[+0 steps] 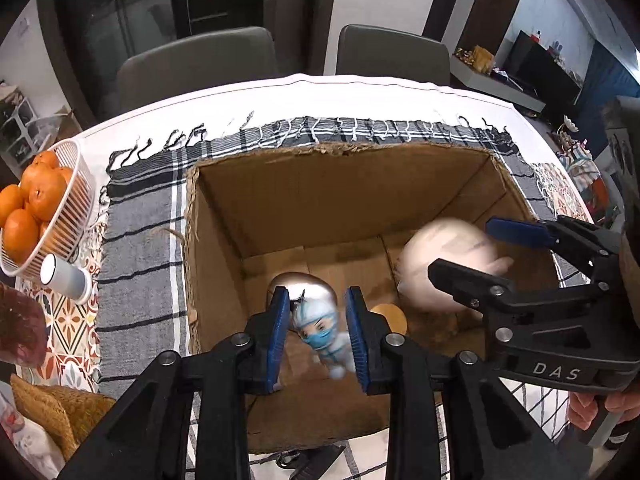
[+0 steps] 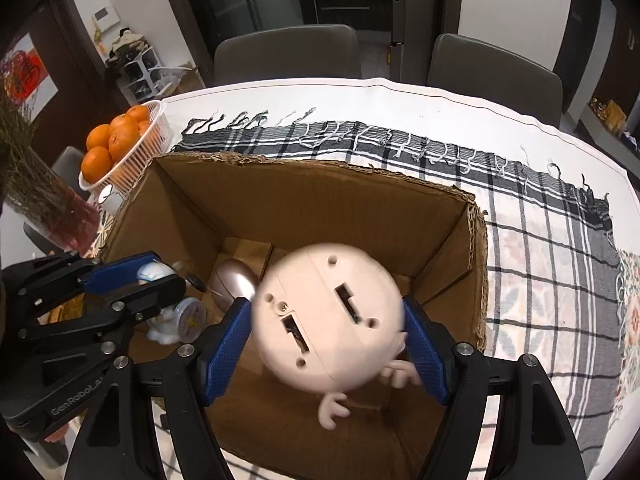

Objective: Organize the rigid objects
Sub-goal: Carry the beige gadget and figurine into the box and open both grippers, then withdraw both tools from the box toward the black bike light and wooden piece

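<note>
An open cardboard box stands on a checked cloth. My left gripper is over the box; a small masked doll in white and blue sits between its fingers, blurred, with small gaps at both pads. My right gripper is over the box's right half; a round cream figure with small hands sits between its fingers, blurred, with the right pad apart from it. A silver computer mouse lies on the box floor.
A white basket of oranges and a small white cylinder sit left of the box. A vase with dried stems stands at the far left. Two grey chairs stand behind the table.
</note>
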`<state>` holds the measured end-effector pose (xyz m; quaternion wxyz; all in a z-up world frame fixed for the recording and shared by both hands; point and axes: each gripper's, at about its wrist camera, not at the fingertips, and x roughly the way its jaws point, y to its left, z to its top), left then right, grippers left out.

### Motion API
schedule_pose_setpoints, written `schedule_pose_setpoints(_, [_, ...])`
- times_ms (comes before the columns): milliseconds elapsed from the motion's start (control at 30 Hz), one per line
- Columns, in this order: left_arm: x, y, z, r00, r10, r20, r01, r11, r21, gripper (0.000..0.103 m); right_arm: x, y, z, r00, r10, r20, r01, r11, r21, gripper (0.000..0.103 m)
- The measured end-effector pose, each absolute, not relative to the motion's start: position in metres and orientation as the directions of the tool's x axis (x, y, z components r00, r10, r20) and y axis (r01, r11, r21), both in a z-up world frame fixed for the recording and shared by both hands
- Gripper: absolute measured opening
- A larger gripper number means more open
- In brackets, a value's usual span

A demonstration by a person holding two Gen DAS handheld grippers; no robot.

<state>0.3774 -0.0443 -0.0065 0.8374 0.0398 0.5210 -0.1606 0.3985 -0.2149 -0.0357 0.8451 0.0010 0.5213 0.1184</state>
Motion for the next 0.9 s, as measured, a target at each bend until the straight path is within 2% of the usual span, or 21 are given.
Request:
schedule_pose_setpoints(67, [0.375, -0.044, -0.006, 0.411, -0.226, -0.883, 0.305, 0.947, -0.1, 0.039, 0.397, -0.215, -0.036, 0.431, 0.193, -0.881, -0.198, 0.973, 0.116, 0.076])
schedule_pose_setpoints(533, [0.325, -0.037, 0.031, 0.525, -0.223, -0.822, 0.321, 0.946, -0.051, 0.04, 0.351, -0.219, -0.004, 0.558, 0.218, -0.8, -0.199, 0.972, 0.127, 0.076])
schedule_pose_setpoints(900, [0.274, -0.023, 0.04, 0.566, -0.187, -0.803, 0.246, 0.968, -0.052, 0.044, 0.303, -0.206, 0.017, 0.598, 0.235, -0.766, -0.266, 0.96, 0.086, 0.076])
